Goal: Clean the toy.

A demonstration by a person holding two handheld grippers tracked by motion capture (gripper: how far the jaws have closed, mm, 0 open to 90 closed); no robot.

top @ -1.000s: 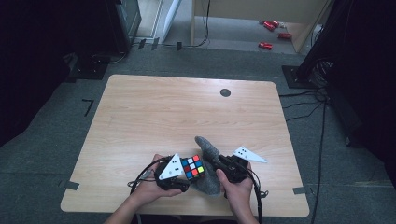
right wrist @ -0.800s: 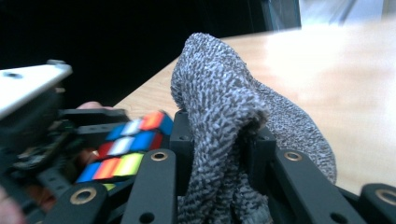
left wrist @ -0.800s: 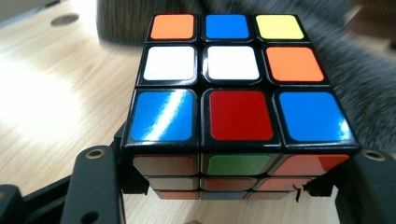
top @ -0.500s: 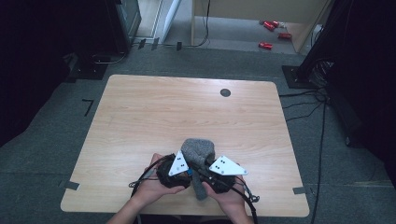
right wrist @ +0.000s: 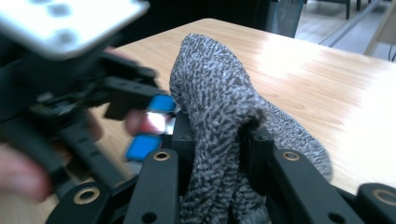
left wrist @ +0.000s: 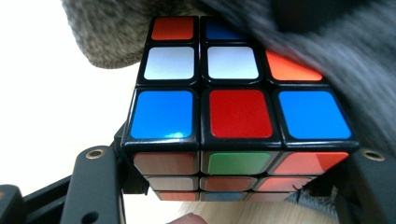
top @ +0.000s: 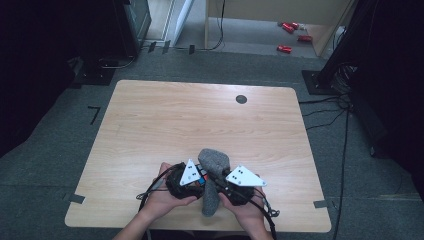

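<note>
Grey knitted cloth (right wrist: 219,121) and colour cube (left wrist: 238,112) carry no readable writing.

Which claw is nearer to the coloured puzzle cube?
Left. The left claw clamps the cube between its jaws; the right claw, beside it, pinches the grey sock.

In the high view the grey sock (top: 214,172) covered most of the puzzle cube (top: 201,176), leaving a few stickers visible. In the left hand-held gripper view, blurred sock hid the cube's upper right corner. The right hand-held gripper (right wrist: 215,140) view showed the left hand-held gripper (right wrist: 135,109) blurred, its plate cut off at the top edge.
</note>
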